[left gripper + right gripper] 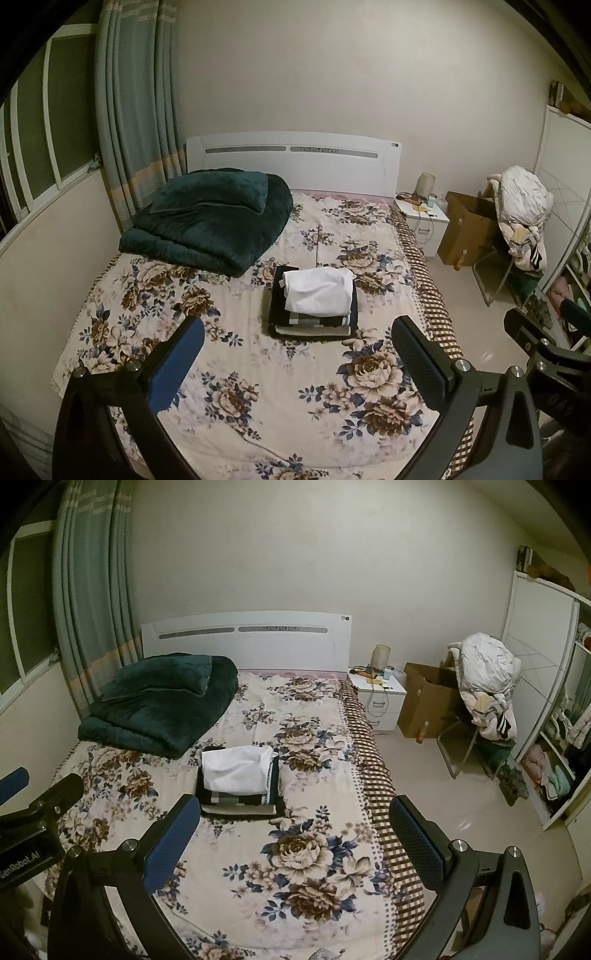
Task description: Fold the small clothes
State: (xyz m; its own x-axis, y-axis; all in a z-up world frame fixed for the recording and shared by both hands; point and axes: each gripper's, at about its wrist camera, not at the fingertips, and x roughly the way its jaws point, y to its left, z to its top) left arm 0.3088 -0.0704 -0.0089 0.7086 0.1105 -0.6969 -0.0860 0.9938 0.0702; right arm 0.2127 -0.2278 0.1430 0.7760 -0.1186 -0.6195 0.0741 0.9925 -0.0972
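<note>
1. While both tools were held above the near end of the bed, the left gripper had its two fingers spread wide and carried nothing between them.
2. The right gripper was spread wide in the same way, and nothing was between its fingers either.
3. A stack of folded clothes lay near the middle of the bed, on the floral sheet, well apart from both grippers.
4. On top of the stack lay a white garment, folded but a little loose at its edges; under it were dark pieces and one with lighter blocks (how many pieces there were, I could not tell).
5. Behind the stack, toward the left side of the headboard, a dark green blanket was folded thick, and a pillow of the same colour lay on top of it.
6. A grey-green curtain hung at the left, beside the window.
7. To the right of the bed stood a white nightstand with a pale jar-shaped thing, perhaps a lamp, and some small items that were too small to name.
8. Next to the nightstand stood an open cardboard box, and beside it a chair loaded with a white padded jacket and other clothes.
9. At the far right an open wardrobe showed shelves with folded things.
10. In the right wrist view a part of the left gripper was seen at the left edge, close beside the right one.
</note>
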